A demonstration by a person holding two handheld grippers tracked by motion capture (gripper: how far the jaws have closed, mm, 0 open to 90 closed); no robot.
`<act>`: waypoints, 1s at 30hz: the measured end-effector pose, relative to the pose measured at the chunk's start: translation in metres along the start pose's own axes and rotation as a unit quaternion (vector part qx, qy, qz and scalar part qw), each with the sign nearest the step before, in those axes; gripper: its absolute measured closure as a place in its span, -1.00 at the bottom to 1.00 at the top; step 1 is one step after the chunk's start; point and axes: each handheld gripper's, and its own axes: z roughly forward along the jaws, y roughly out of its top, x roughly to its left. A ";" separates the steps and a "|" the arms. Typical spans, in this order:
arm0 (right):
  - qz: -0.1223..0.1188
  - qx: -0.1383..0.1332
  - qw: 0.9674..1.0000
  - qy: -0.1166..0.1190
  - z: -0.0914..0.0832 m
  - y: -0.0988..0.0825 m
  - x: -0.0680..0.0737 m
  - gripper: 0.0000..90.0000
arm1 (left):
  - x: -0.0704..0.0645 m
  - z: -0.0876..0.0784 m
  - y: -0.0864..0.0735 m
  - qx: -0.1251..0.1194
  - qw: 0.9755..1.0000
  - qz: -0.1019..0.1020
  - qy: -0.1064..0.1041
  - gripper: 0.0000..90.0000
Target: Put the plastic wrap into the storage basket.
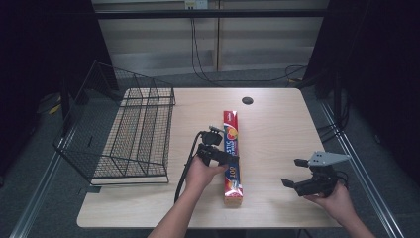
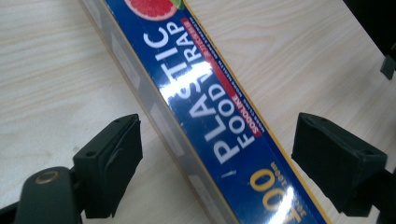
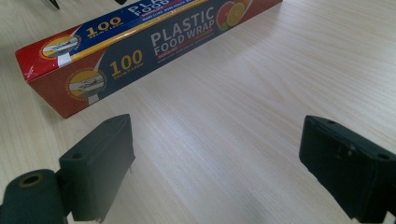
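Plastic wrap box (image 1: 231,158) lies mid-table, ungrasped, between my left gripper's (image 2: 217,154) spread jaws; my right gripper (image 1: 297,173) waits spread near the right edge; lifting remains.

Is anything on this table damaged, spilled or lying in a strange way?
Nothing stands out. The plastic wrap box lies flat and looks intact, and the wire basket stands upright at the table's left edge.
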 end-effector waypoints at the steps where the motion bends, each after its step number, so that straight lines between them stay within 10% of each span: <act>1: 0.000 0.000 1.000 0.002 0.000 0.000 0.000 -0.78 | 0.000 0.000 0.000 0.000 1.000 0.000 0.000 -0.65; 30: 0.000 -0.003 1.000 0.007 -0.001 0.000 0.000 -0.78 | 0.002 0.036 0.031 0.025 0.998 -0.038 0.051 -0.58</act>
